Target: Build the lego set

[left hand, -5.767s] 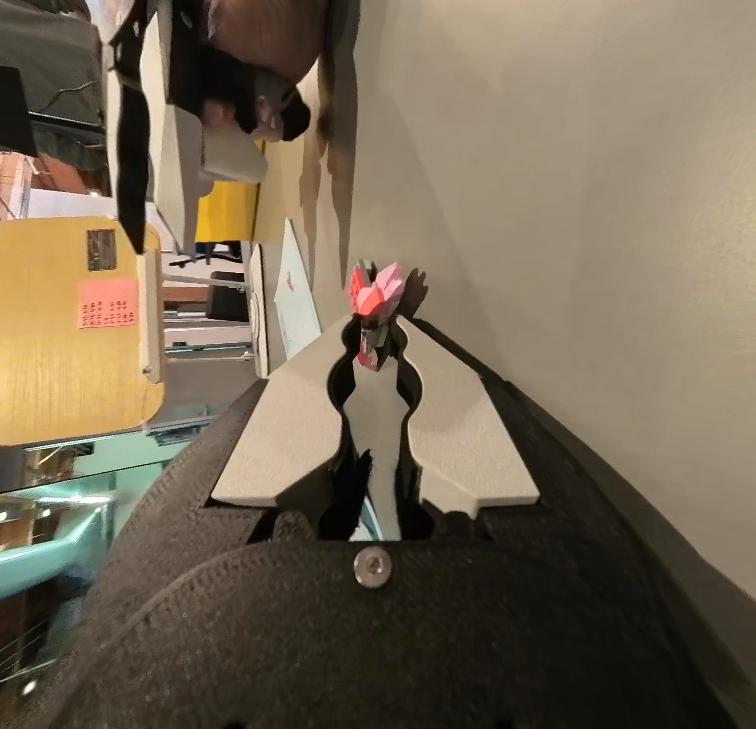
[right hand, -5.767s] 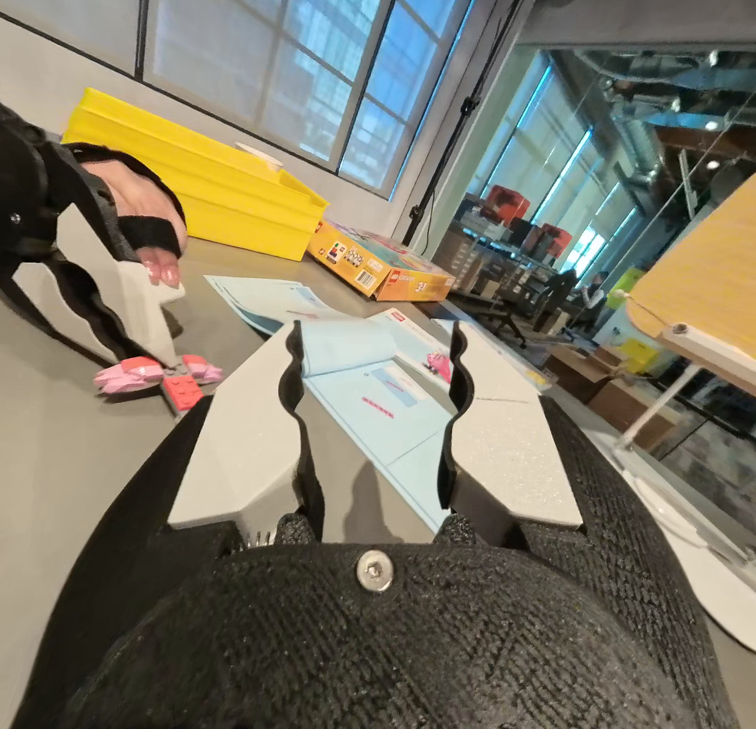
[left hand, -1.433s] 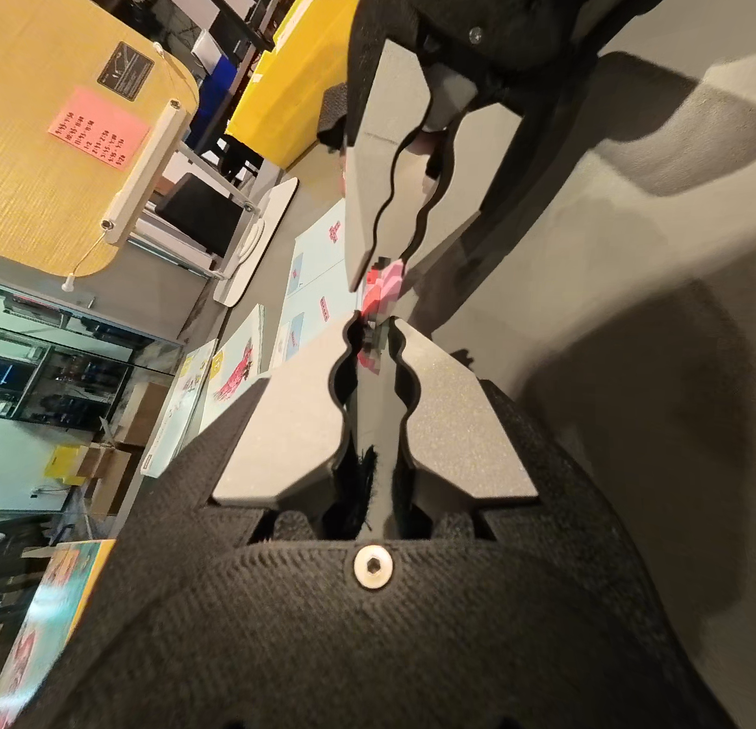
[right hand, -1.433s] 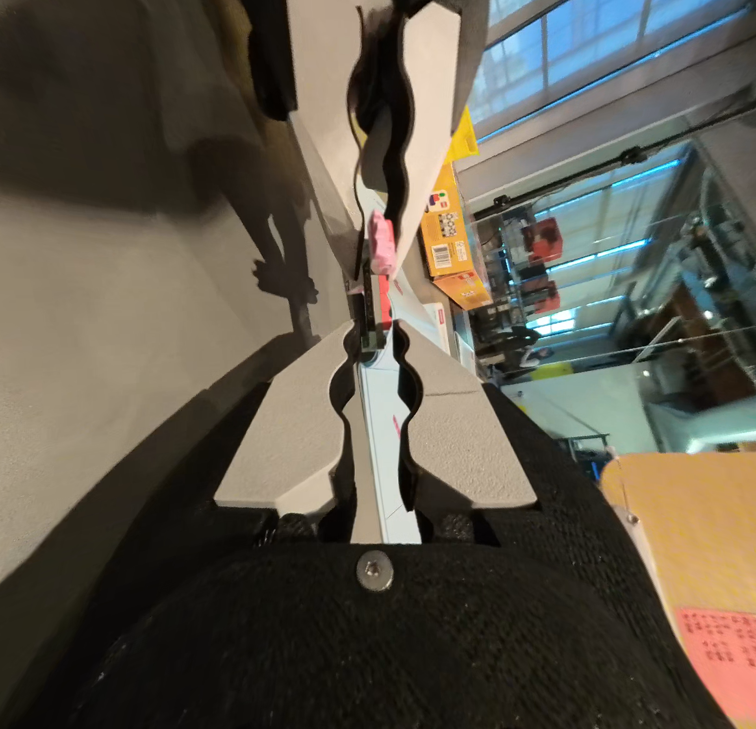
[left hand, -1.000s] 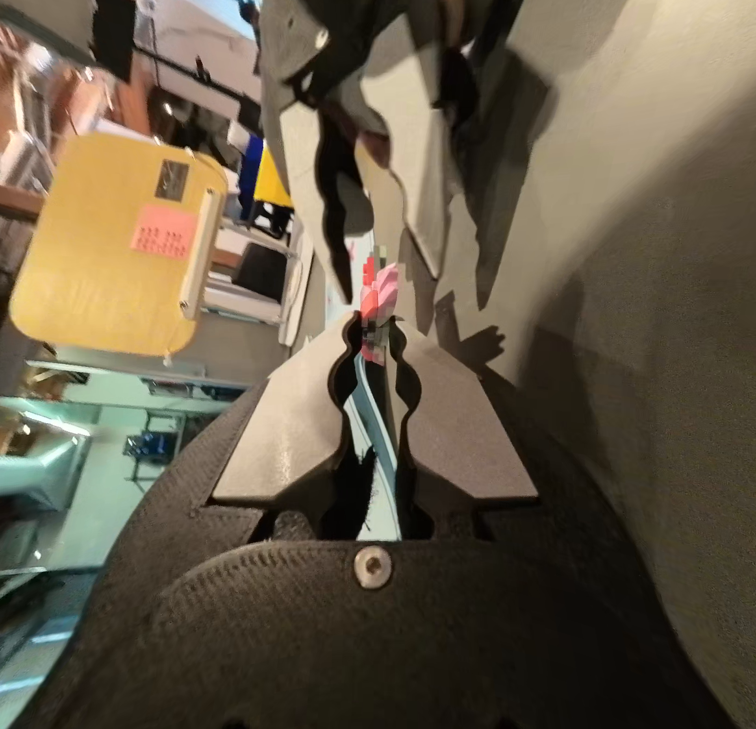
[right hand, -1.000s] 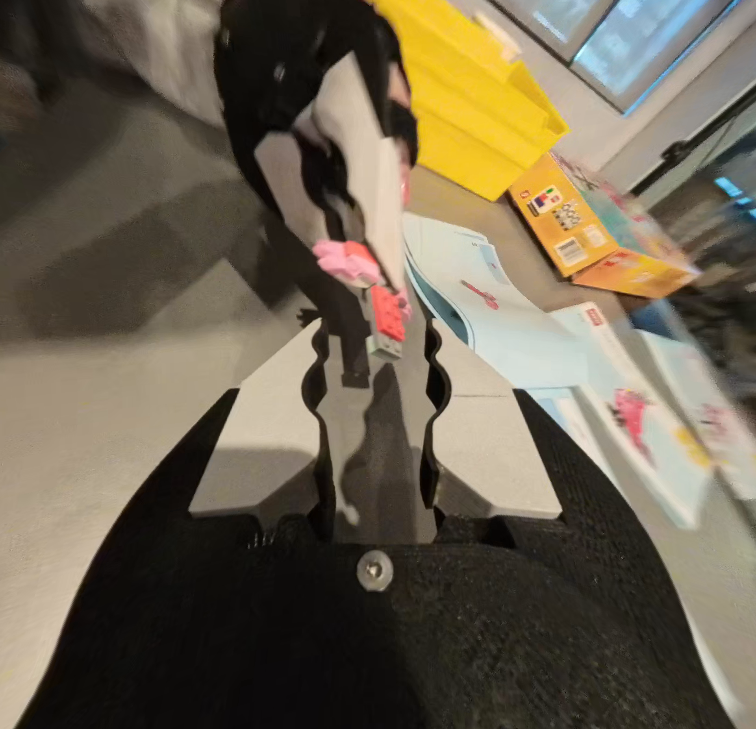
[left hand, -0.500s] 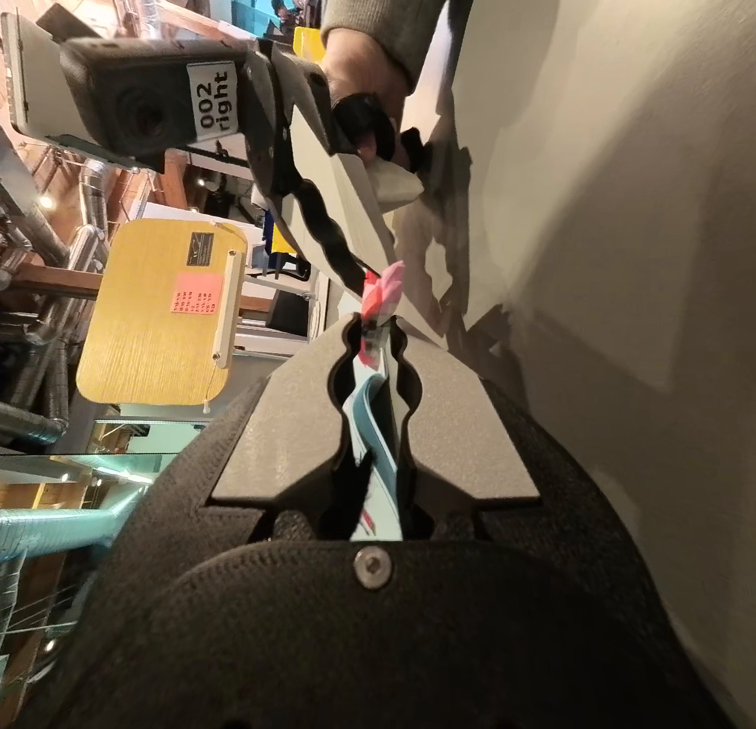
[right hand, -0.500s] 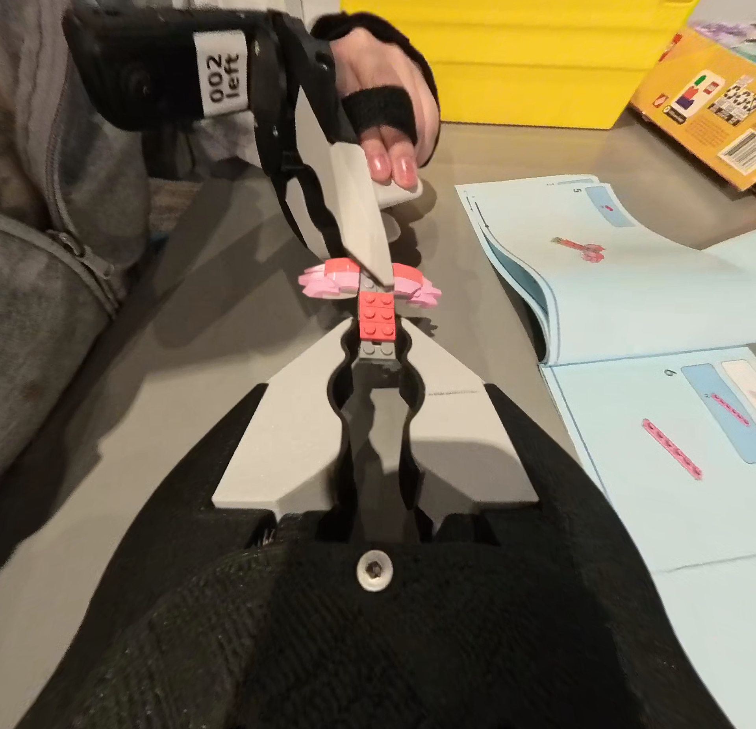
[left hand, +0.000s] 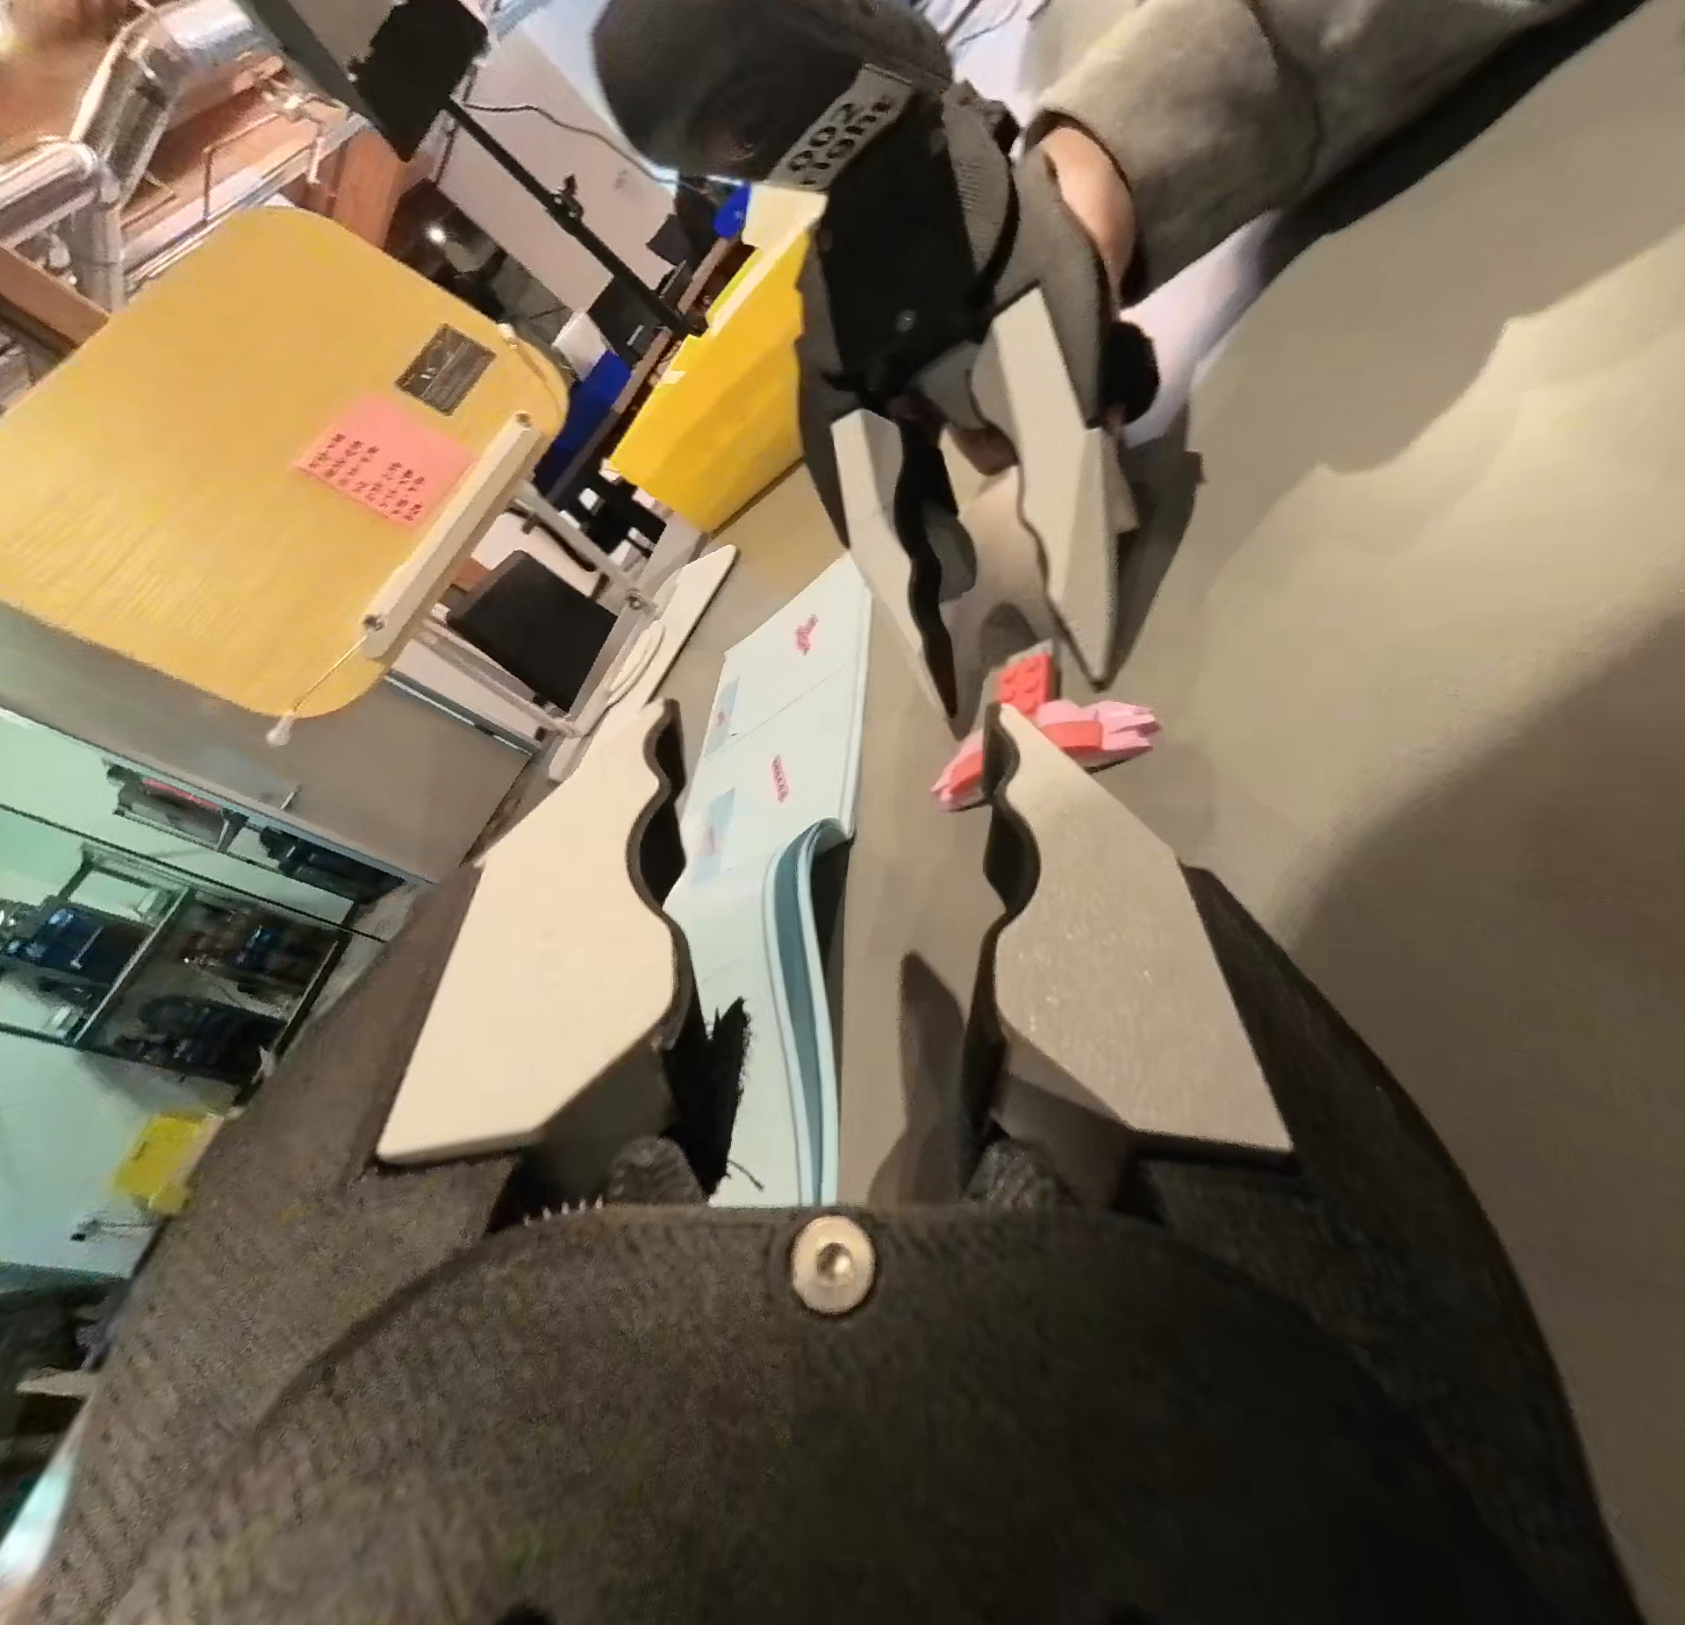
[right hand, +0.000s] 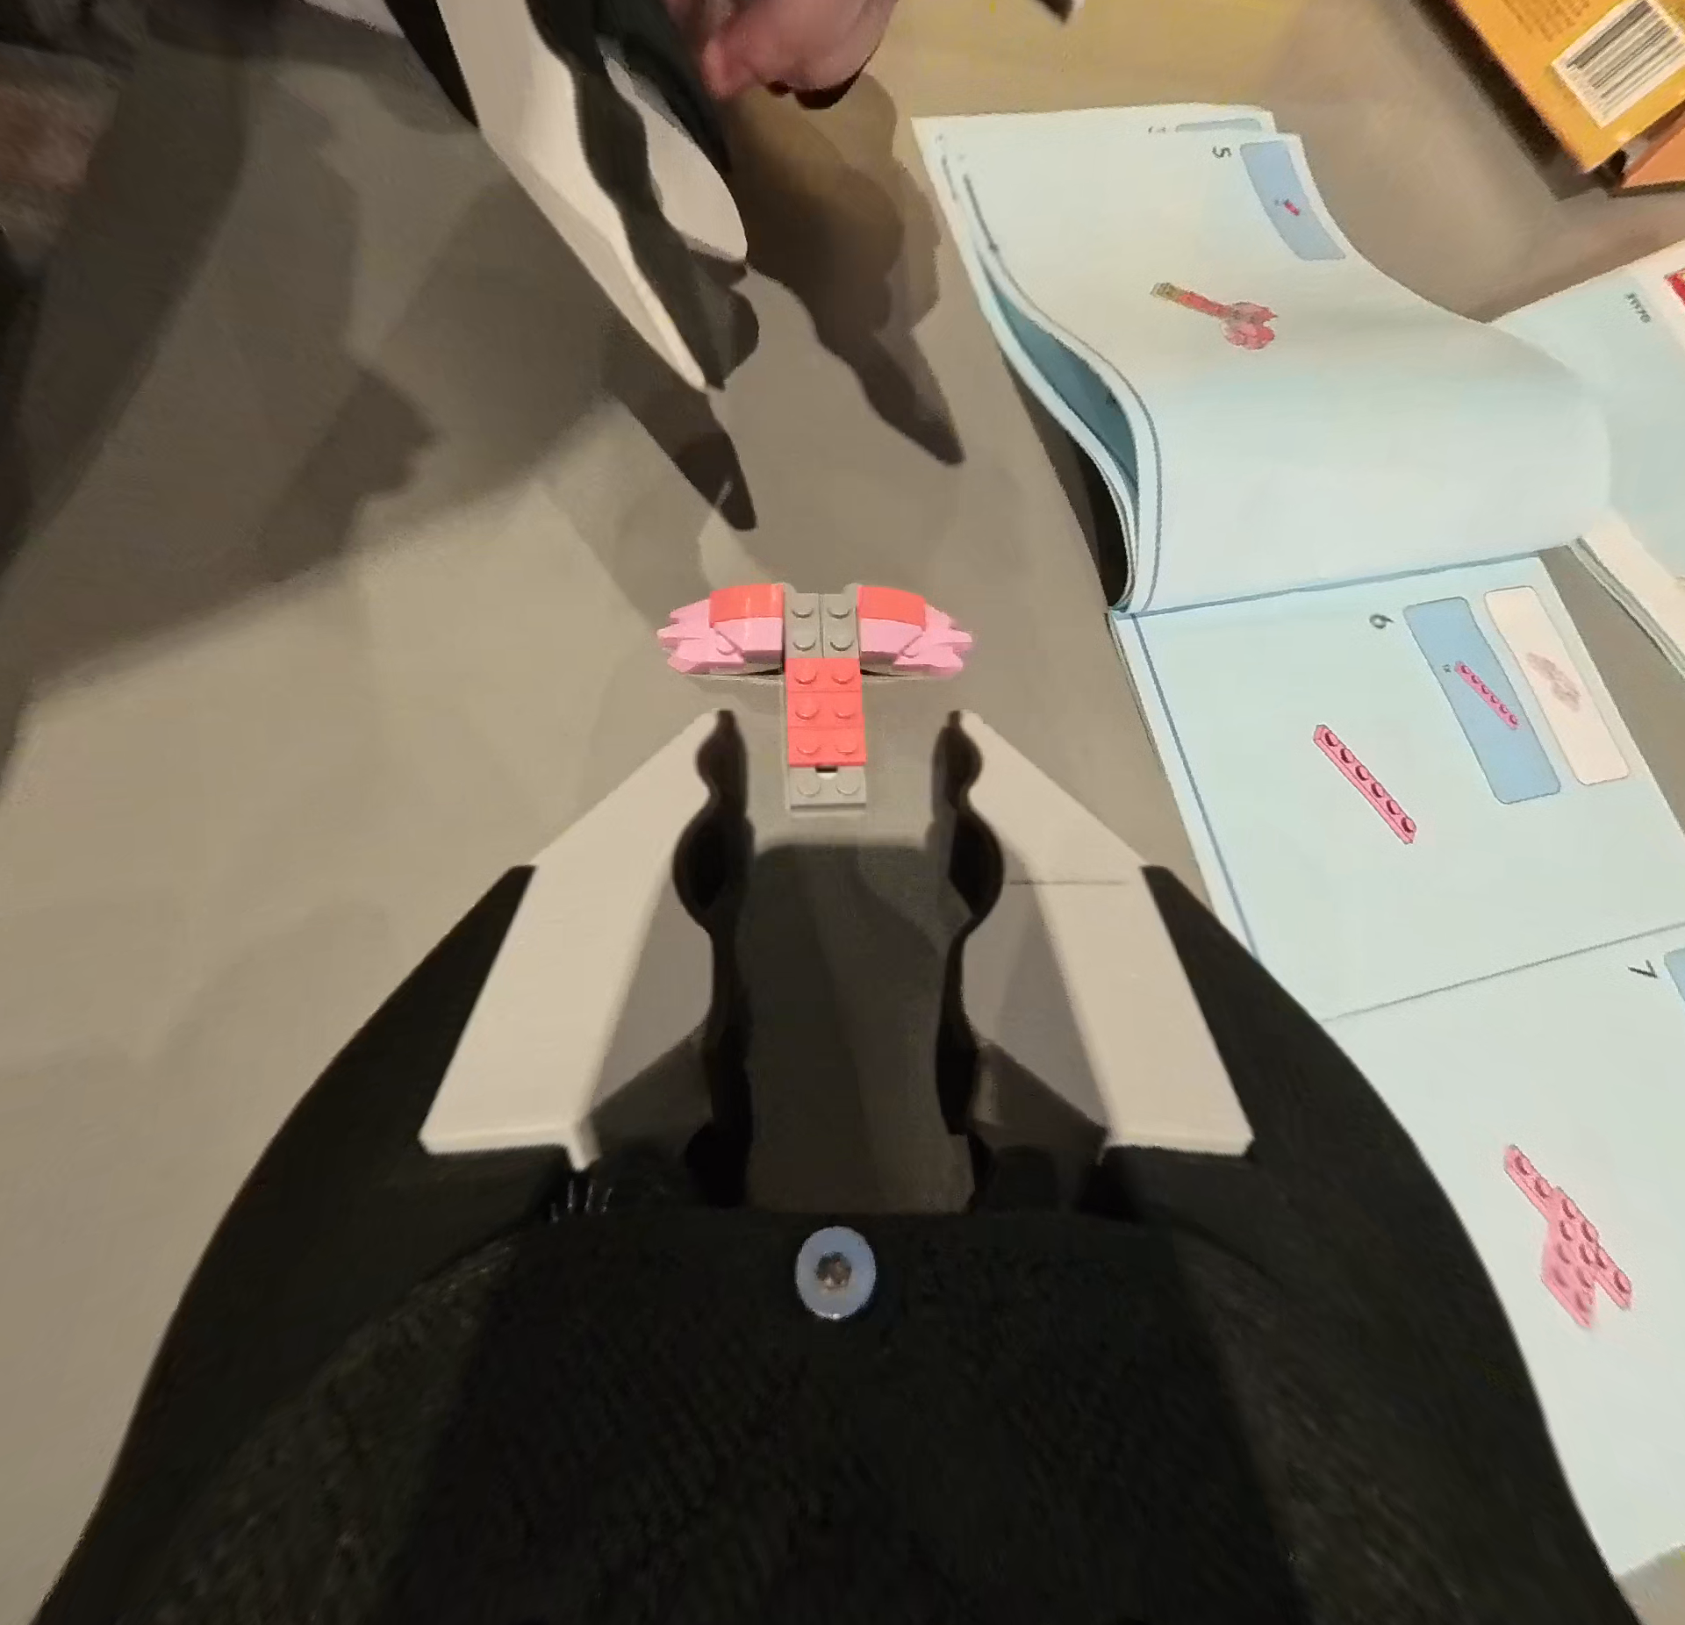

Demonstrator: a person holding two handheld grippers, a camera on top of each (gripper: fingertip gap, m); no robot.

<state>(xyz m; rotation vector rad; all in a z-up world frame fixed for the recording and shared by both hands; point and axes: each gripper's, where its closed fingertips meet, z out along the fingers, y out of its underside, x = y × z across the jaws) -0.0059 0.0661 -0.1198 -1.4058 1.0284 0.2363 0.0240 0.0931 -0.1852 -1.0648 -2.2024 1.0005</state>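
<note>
Both grippers stood with their fingers spread and nothing between them. Seen from the right wrist view, the right gripper [right hand: 834,715] hung over the grey table [right hand: 273,761], and the lego model [right hand: 818,670] lay flat on that table at 12 o'clock from its tips, its grey tail plate reaching just into the gap between the fingers without touching either one. The model was T-shaped: a red studded stem, a grey centre, and pink-and-red petal-like pieces fanning out to both sides. The left gripper [right hand: 720,369] hovered at 11 o'clock beyond the model, released as well, clear of the bricks and casting sharp shadows on the table.

From the left wrist view, the left gripper [left hand: 830,715] showed its own wide gap, with the model [left hand: 1085,724] at 1 o'clock, partly hidden behind its right finger. The right gripper [left hand: 1021,660] hung above the model there.

An open instruction booklet [right hand: 1368,396] lay at 2 o'clock of the model, near but apart. An orange box [right hand: 1550,31] sat farther off at the upper right, and a yellow bin [left hand: 720,396] stood beyond the booklet.
</note>
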